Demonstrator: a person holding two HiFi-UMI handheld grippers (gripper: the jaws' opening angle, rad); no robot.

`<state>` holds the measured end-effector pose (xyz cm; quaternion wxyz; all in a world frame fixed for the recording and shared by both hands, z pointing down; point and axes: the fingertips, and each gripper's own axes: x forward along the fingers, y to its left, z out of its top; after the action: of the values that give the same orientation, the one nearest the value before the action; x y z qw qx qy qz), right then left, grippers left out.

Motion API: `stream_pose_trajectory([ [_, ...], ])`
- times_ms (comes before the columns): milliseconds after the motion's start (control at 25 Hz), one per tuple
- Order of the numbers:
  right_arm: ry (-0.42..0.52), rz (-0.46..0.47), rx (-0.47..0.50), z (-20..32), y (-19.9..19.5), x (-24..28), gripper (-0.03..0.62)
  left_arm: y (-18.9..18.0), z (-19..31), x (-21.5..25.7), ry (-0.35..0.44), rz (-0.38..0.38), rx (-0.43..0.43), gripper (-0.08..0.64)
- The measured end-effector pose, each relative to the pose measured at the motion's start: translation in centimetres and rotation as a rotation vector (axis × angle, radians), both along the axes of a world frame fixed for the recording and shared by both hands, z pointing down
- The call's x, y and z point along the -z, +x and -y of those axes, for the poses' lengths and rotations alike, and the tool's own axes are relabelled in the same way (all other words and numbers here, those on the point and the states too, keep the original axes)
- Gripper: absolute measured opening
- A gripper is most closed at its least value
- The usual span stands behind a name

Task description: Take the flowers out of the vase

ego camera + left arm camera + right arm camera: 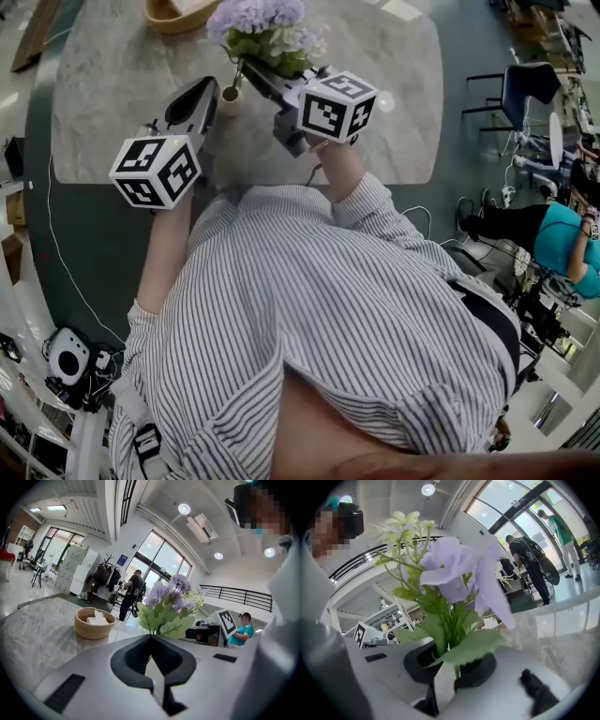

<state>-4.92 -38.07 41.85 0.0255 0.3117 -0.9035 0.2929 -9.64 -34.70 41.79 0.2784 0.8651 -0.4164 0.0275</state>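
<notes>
Room: a bright hall with tall glass doors, round ceiling lamps and people working at its far side.
Table point(112, 75): a pale, veined, marble-like slab with rounded corners. It looks smooth and hard, so I judge a light thing would slide on it easily.
Left gripper point(151, 639): the jaws are drawn together at the tips, which sit right against the vase. I cannot tell whether they pinch its rim.
Right gripper point(452, 665): clenched on the flowers low down, with green stems running between the dark pads.
Bowl point(95, 629): round, light wood with a matte wall and white scraps inside. It stands well apart from the vase.
Flowers point(267, 28): a small bunch with lilac petals, broad flat leaves and thin pale sprigs. They look artificial, and I judge them very light, springy and easy to crush at the heads. They stand above the vase, and their lower ends seem to run down to its mouth.
Vase point(231, 94): small, beige and narrow with a flared lip. It is probably light and tippy, so it needs steadying.
Stems point(449, 634): thin, bundled and the stiffest part of the bunch. I judge low on them, under the leaves, to be the best place to hold.
</notes>
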Motion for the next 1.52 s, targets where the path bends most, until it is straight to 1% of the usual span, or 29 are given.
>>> stream_pose_trajectory([
  [160, 0.034, -0.028, 0.021, -0.3, -0.1, 1.9, 0.054, 0.1, 0.1, 1.1, 0.033, -0.016, 0.007, 0.009],
  [440, 0.107, -0.045, 0.040, -0.6, -0.5, 5.6, 0.052, -0.7, 0.3, 2.3, 0.077, -0.039, 0.036, 0.009],
  [600, 0.130, -0.033, 0.039, -0.5, -0.6, 7.7, 0.051, -0.7, 0.7, 4.0, 0.123, -0.051, 0.041, 0.009],
  [760, 0.154, -0.023, 0.033, 0.1, -0.4, 9.5, 0.051, -0.5, 1.5, 6.3, 0.165, -0.082, 0.040, 0.009],
  [960, 0.165, -0.026, 0.024, 0.2, -0.1, 10.5, 0.051, -0.4, 1.6, 8.4, 0.211, -0.085, 0.033, 0.009],
  [1120, 0.188, -0.032, 0.028, -0.2, 0.0, 11.4, 0.049, 0.0, 1.3, 9.3, 0.232, -0.078, 0.026, 0.009],
  [1240, 0.186, -0.001, 0.030, -0.6, -0.1, 11.8, 0.049, 0.4, 1.2, 9.3, 0.256, -0.052, 0.002, 0.009],
  [1400, 0.184, 0.041, 0.021, -1.2, -0.1, 11.9, 0.048, 0.2, 0.9, 9.5, 0.273, -0.062, -0.013, 0.009],
  [1520, 0.193, 0.064, -0.003, -1.1, 0.6, 12.4, 0.046, 0.4, 0.8, 9.7, 0.285, -0.041, -0.026, 0.009],
])
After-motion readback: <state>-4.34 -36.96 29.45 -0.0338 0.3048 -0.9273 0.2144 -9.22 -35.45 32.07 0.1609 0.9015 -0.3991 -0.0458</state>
